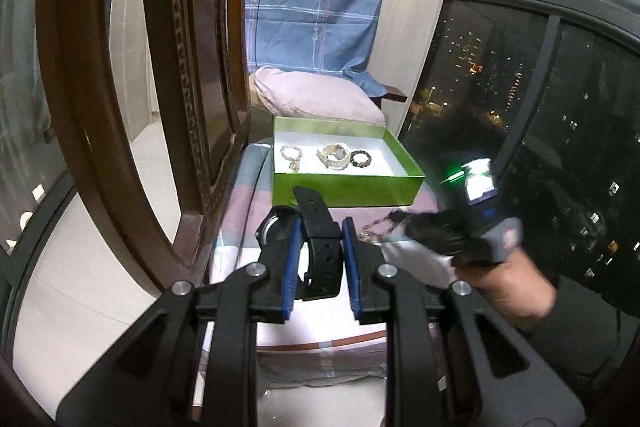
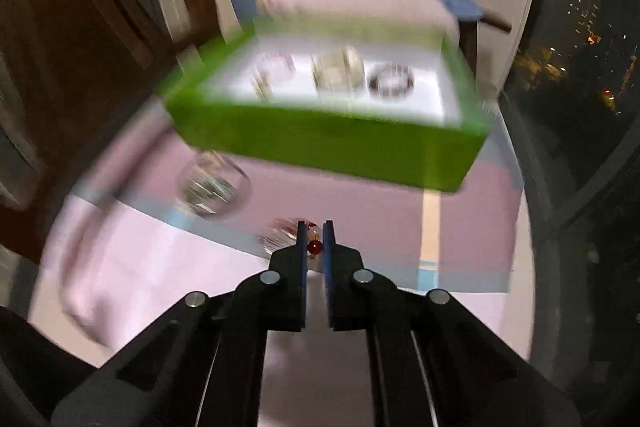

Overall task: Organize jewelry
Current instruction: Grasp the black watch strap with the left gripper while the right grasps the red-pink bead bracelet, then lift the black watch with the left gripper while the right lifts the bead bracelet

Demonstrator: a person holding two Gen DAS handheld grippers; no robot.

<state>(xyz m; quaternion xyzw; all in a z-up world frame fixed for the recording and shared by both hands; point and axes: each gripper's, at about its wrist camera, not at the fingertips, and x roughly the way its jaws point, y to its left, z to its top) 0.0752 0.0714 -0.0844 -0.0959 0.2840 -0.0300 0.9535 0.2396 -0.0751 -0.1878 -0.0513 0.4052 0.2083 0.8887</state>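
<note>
My left gripper is shut on a black watch, gripping its strap, held above the bed in front of a green box. The box holds a pale bead bracelet, a cream watch and a dark bead bracelet. My right gripper is shut on a bead bracelet with a red bead, low over the pink sheet, short of the green box. The right gripper also shows in the left wrist view, blurred, holding the bracelet.
A clear bracelet lies on the sheet left of the right gripper. A brown wooden frame stands at the left. A pink pillow and blue cloth lie behind the box. A dark window is on the right.
</note>
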